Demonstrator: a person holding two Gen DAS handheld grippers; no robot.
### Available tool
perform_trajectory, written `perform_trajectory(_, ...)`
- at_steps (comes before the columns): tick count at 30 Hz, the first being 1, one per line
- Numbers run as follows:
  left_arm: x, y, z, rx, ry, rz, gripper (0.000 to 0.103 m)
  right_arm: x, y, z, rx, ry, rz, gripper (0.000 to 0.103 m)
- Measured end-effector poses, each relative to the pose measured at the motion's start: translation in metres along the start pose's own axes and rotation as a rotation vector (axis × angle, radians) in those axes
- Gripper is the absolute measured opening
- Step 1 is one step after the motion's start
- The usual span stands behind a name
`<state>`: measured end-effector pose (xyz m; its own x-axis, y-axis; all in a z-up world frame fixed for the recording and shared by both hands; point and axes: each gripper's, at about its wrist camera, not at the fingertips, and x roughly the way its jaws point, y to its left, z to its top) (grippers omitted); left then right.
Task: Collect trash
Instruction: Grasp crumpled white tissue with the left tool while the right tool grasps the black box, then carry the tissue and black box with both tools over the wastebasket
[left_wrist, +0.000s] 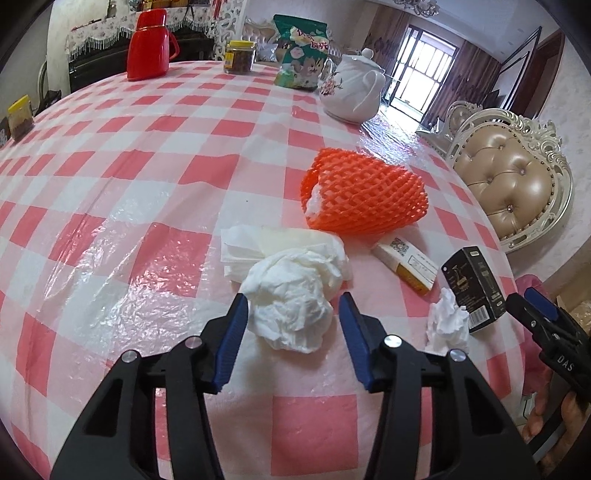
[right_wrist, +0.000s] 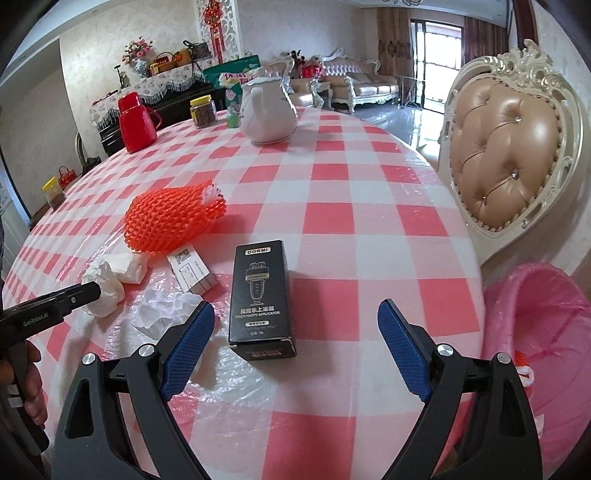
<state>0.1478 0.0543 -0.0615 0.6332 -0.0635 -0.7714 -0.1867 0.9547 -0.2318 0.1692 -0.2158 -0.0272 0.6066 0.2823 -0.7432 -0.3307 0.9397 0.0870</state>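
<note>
A crumpled white tissue (left_wrist: 291, 306) lies on the pink checked tablecloth (left_wrist: 147, 177) between the blue pads of my left gripper (left_wrist: 293, 302). The left pad is at its edge, the right pad a sliver away, jaws open. A folded napkin (left_wrist: 258, 243), an orange foam net (left_wrist: 362, 195), a small white-and-orange carton (left_wrist: 406, 262) and a tissue scrap (left_wrist: 447, 321) lie beyond. In the right wrist view my right gripper (right_wrist: 295, 305) stands wide open around the near end of a black box (right_wrist: 262, 302), not touching it.
A pink-lined bin (right_wrist: 535, 332) stands past the table's right edge, beside a padded chair (right_wrist: 513, 147). At the far side are a red thermos (left_wrist: 147, 44), a jar (left_wrist: 240, 55), a green snack bag (left_wrist: 299, 51) and a white teapot (left_wrist: 351, 88).
</note>
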Motion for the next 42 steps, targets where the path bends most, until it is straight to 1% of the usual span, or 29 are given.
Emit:
perform_trajectory(3, 0.003, 0.000, 0.000, 0.002, 0.006, 0.001, 0.048, 0.006, 0.003, 0.001, -0.007, 0.011, 0.001, 0.084)
perform_trajectory(6, 0.005, 0.000, 0.000, 0.003, 0.010, 0.001, 0.044, 0.011, 0.007, 0.002, -0.017, 0.023, 0.002, 0.084)
perform_trajectory(8, 0.007, 0.000, 0.000, 0.004, 0.015, 0.001, 0.040, 0.015, 0.009, 0.002, -0.023, 0.035, 0.004, 0.080)
perform_trajectory(11, 0.010, 0.001, 0.000, 0.004, 0.021, -0.002, 0.039, 0.020, 0.014, 0.002, -0.032, 0.052, 0.009, 0.075)
perform_trajectory(12, 0.010, 0.001, 0.000, 0.005, 0.021, -0.002, 0.038, 0.022, 0.014, 0.001, -0.032, 0.055, 0.012, 0.072)
perform_trajectory(13, 0.010, 0.000, 0.000, 0.007, 0.023, -0.003, 0.036, 0.023, 0.014, 0.001, -0.030, 0.060, 0.016, 0.067)
perform_trajectory(14, 0.011, 0.001, -0.001, 0.008, 0.025, -0.004, 0.034, 0.024, 0.014, 0.001, -0.030, 0.065, 0.019, 0.065)
perform_trajectory(16, 0.013, 0.000, -0.001, 0.011, 0.031, -0.006, 0.031, 0.027, 0.015, 0.000, -0.034, 0.076, 0.027, 0.055)
perform_trajectory(17, 0.013, 0.000, -0.002, 0.013, 0.032, -0.007, 0.031, 0.027, 0.015, 0.000, -0.035, 0.079, 0.030, 0.053)
perform_trajectory(19, 0.013, -0.001, -0.002, 0.016, 0.031, -0.010, 0.028, 0.029, 0.017, -0.002, -0.042, 0.089, 0.041, 0.045)
perform_trajectory(21, 0.013, -0.001, -0.001, 0.017, 0.030, -0.012, 0.026, 0.028, 0.017, -0.003, -0.047, 0.092, 0.048, 0.040)
perform_trajectory(30, 0.002, -0.007, -0.001, 0.025, 0.007, -0.019, 0.025, 0.016, 0.014, -0.004, -0.040, 0.067, 0.053, 0.039)
perform_trajectory(42, -0.016, -0.019, -0.005, 0.044, -0.019, -0.035, 0.025, -0.012, 0.006, -0.009, -0.036, 0.009, 0.032, 0.038)
